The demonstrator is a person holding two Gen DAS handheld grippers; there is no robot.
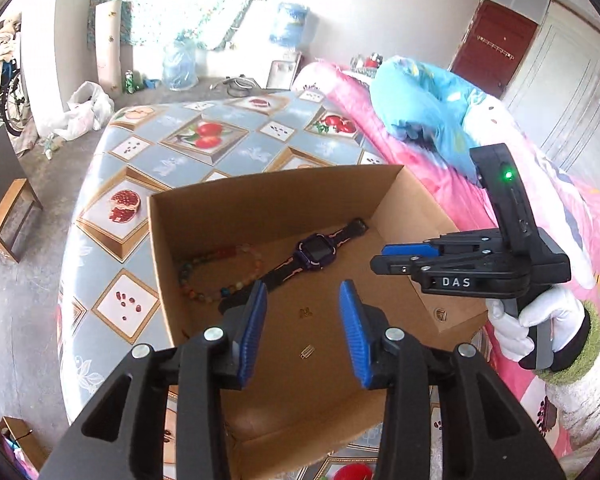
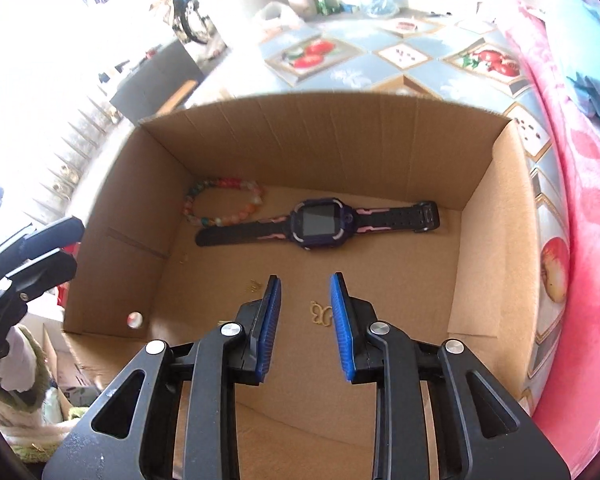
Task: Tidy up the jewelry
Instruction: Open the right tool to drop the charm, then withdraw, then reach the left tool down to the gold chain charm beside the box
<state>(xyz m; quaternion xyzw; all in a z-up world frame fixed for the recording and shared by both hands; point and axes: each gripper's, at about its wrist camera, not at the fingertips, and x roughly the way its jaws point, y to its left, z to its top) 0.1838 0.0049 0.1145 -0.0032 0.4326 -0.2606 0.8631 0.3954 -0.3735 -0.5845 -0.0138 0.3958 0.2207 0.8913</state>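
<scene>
Jewelry sits inside an open cardboard box (image 2: 320, 140) on the worktop (image 1: 228, 152): a beaded bracelet (image 2: 224, 204) at far left, just beside a purple smartwatch (image 2: 320, 224), and small gold pieces (image 2: 320, 314) nearer. Left hand-held gripper (image 1: 303, 316) is spread and empty; right hand-held gripper (image 2: 305, 312) likewise spread, above a gold piece.

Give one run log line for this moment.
left claw: open, empty | right claw: open, empty | cardboard box: watch, bead bracelet, small gold pieces
</scene>
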